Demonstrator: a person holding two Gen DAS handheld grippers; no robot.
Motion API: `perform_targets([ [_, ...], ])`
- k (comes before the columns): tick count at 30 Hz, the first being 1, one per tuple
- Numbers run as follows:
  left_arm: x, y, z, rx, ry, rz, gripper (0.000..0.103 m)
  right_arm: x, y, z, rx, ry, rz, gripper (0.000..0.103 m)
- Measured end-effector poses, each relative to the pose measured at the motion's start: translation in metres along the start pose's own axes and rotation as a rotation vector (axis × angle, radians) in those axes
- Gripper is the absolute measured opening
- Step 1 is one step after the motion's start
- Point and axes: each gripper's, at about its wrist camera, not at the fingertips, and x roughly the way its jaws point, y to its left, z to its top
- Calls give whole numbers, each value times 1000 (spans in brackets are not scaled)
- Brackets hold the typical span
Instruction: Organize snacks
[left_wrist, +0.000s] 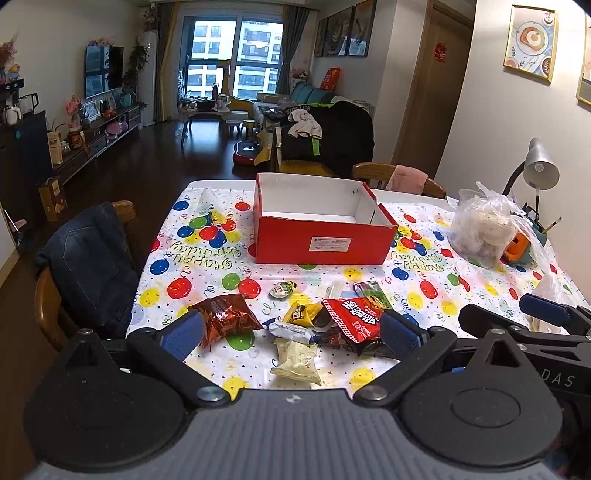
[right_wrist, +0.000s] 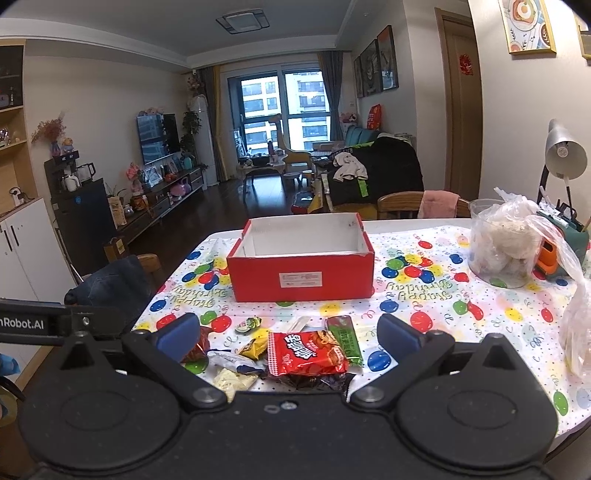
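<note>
Snacks, loose lot, on my near edge of the table under a white plastic cloth printed with coloured balloons (left_wrist: 207, 273). Items as I count them: shiny brown crinkled packet (left_wrist: 225, 319), far left; red foil bag with white lettering (left_wrist: 354, 317), lying over a dark wrapper; green flat pack (right_wrist: 345, 338) touching the red bag's far right edge; small yellow wedge-shaped packet (left_wrist: 299, 314); white-and-blue wrapper (left_wrist: 291, 330); pale cream pouch (left_wrist: 297, 363), nearest me; small round green-lidded cup (left_wrist: 282, 288), apart toward the box.

Open red cardboard box with white interior (left_wrist: 321, 242): stands upright just beyond the snacks; what I see of its inside is bare.

Left gripper (left_wrist: 291, 328): blue-padded jaws spread wide, holding nothing, hovering over the pile.

Right gripper (right_wrist: 288, 338): jaws equally wide, empty, above the red bag.

Clear plastic bag of pale round items (right_wrist: 506, 243): far right.
</note>
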Motion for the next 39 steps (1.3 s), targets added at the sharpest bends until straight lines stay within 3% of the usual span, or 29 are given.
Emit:
perform_targets([
  [8,13,-3,1,-8,20,-16,102,2,3,4,-57,71,-28,102],
  [13,31,-1,1,-28,55,-13,102,17,-4,1,-41,56,26,102],
  [24,86,22,4,-94,191,74,102,84,-21,-4,-92,152,119,102],
  [28,107,35,8,-112,227,70,102,103,-23,-4,-152,175,155,102],
  [34,139,46,10,52,240,50,101,127,-23,-10,-281,228,190,101],
  [39,164,51,11,201,258,32,101,143,-10,-14,-344,280,292,100],
])
